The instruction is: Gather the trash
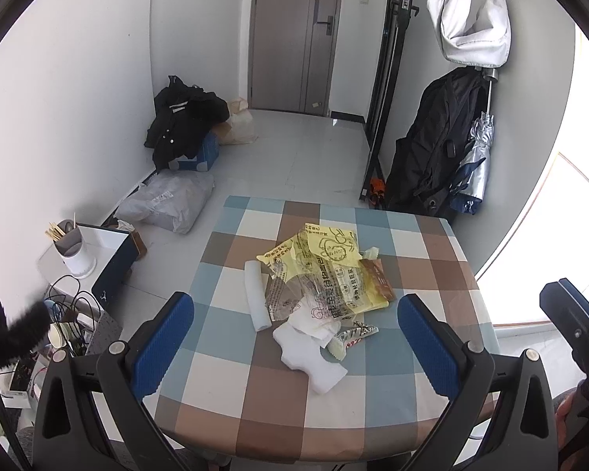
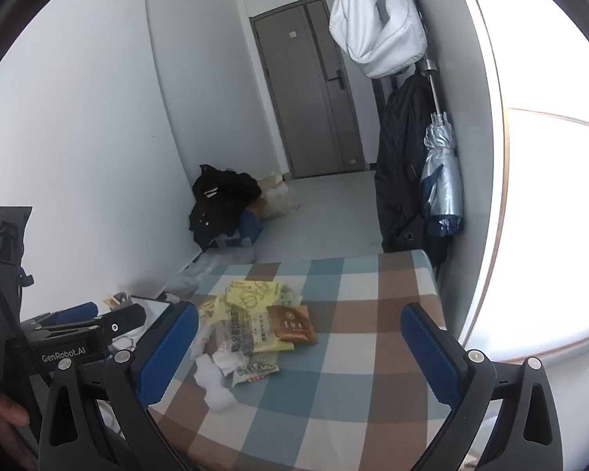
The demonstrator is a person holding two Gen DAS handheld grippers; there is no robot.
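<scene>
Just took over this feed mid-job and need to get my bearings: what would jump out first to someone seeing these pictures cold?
The heap of trash in the middle of the checkered table: yellow printed bags, a brown packet, white foam pieces. Both the left gripper and the right gripper hang open above the near edge, holding nothing. Beyond, a white garment hangs by the bright window.

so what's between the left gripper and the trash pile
Only bare checkered tablecloth, in the left wrist view. The left gripper is open and off the trash pile; its white crumpled tissue lies nearest.
</scene>
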